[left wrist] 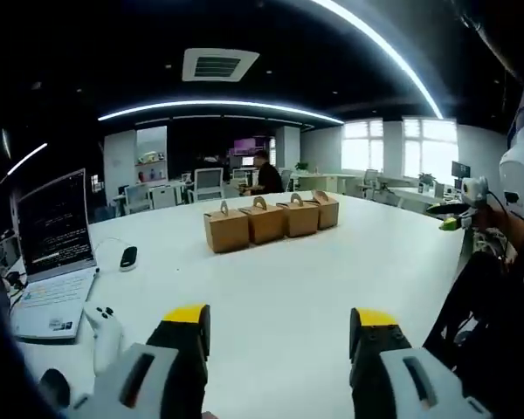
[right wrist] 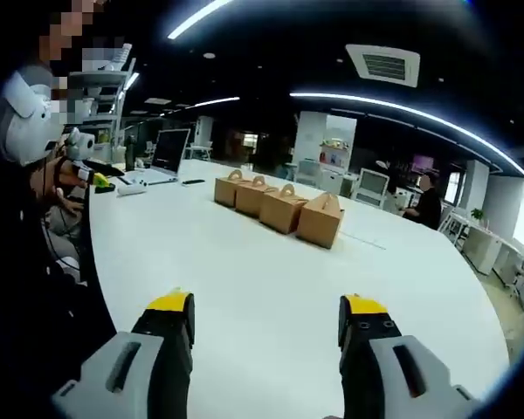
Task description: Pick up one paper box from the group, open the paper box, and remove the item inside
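Several brown paper boxes with handles stand in a row on the white table (left wrist: 279,288); the nearest in the left gripper view is the left box (left wrist: 226,229), the farthest the right box (left wrist: 325,209). In the right gripper view the same row runs from a far box (right wrist: 232,188) to the near box (right wrist: 321,219). My left gripper (left wrist: 282,327) hovers open over the table, well short of the boxes, nothing between its yellow-tipped jaws. My right gripper (right wrist: 268,319) is also open and empty, apart from the row.
A laptop (left wrist: 54,253), a black mouse (left wrist: 128,257) and a white controller (left wrist: 105,332) lie at the left. A person sits at the table edge (right wrist: 35,175) holding another device. Office desks and chairs (left wrist: 207,183) stand behind the table.
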{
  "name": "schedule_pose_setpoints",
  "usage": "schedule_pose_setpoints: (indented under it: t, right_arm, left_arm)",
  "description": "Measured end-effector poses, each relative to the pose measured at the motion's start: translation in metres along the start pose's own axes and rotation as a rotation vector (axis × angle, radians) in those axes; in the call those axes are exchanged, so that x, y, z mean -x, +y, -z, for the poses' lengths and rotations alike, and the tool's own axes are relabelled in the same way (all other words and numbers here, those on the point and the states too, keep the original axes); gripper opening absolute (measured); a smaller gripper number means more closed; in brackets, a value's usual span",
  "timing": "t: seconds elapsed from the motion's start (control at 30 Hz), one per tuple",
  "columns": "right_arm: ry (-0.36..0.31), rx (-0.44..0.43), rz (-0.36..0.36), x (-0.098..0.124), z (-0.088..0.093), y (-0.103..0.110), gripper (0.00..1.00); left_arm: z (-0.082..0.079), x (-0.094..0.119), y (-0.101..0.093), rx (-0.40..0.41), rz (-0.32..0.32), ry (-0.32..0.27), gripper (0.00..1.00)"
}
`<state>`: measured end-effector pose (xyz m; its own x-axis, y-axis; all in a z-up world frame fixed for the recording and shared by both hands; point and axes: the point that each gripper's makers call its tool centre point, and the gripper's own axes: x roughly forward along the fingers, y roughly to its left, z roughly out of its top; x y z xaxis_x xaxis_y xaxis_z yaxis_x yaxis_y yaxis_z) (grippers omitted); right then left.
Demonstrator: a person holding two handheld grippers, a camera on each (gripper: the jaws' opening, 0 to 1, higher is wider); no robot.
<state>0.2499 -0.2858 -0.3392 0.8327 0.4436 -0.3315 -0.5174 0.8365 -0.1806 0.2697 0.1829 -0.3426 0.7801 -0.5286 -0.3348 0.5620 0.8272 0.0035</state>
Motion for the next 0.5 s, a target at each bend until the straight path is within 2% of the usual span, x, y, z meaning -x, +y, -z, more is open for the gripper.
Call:
schedule_pose_setpoints:
  t: [0.5]
  right_arm:
    - [-0.007,-0.004,0.001,0.0026,-0.0022,0.0003,0.67]
  left_arm:
    - [0.0009,0.0021,0.0036,0.005,-0.013,0.006,0.67]
